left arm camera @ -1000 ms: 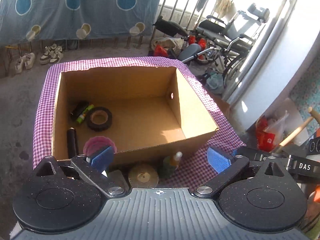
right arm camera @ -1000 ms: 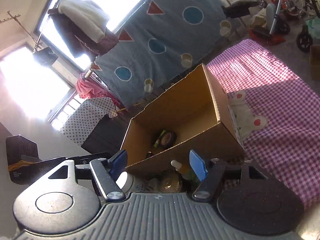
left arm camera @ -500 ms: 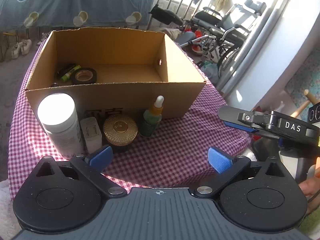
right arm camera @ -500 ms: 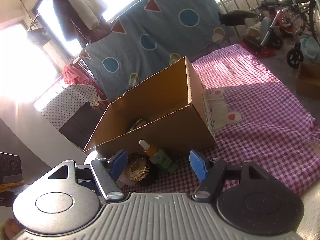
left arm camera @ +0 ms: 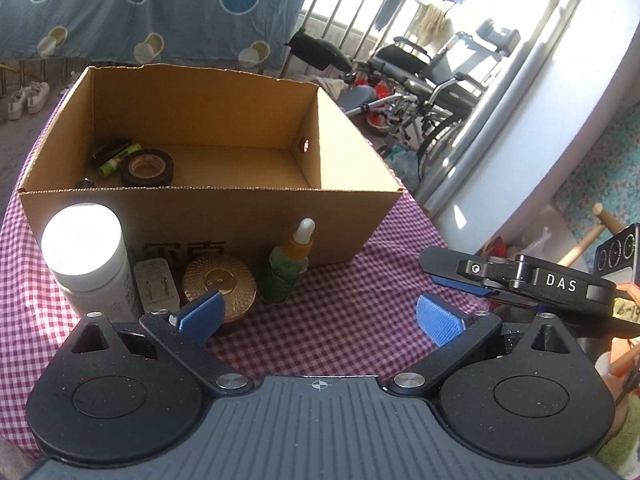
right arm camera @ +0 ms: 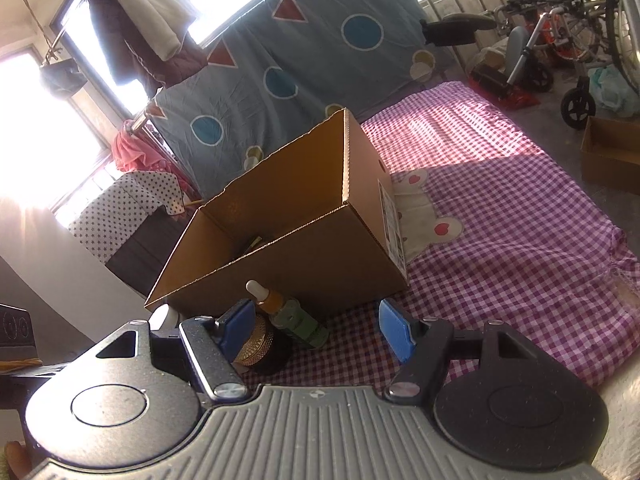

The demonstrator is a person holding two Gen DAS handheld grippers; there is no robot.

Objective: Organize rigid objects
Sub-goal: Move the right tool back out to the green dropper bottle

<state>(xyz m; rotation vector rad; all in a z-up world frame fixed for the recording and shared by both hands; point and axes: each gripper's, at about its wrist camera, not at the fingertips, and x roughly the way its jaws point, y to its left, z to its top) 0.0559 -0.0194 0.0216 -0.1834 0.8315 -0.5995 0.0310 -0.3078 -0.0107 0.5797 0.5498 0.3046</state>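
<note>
An open cardboard box (left arm camera: pixel 224 220) (right arm camera: pixel 320 264) stands on a purple checked cloth (left arm camera: pixel 352 320). Inside lie a black tape roll (left arm camera: pixel 147 166), a green tube (left arm camera: pixel 119 159) and dark items. In front of the box stand a white bottle (left arm camera: pixel 88 264), a white plug (left arm camera: pixel 156 286), a gold-lidded jar (left arm camera: pixel 219 286) (right arm camera: pixel 256 346) and a green dropper bottle (left arm camera: pixel 289 266) (right arm camera: pixel 294 318). My left gripper (left arm camera: pixel 320 316) is open, low over the cloth before these things. My right gripper (right arm camera: pixel 318 330) is open too, the dropper bottle just beyond its left finger; it also shows in the left wrist view (left arm camera: pixel 520 280).
A wheelchair (left arm camera: pixel 432 80) and clutter stand beyond the table on the right. A blue patterned sheet (left arm camera: pixel 140 8) hangs behind. The cloth to the right of the box (right arm camera: pixel 500 220) lies bare, with a cartoon patch (right arm camera: pixel 428 216). A second cardboard box (right arm camera: pixel 612 152) sits on the floor.
Both grippers have sunk from above the box to the level in front of it; the row of bottles and jar now shows fully. Both stay open.
</note>
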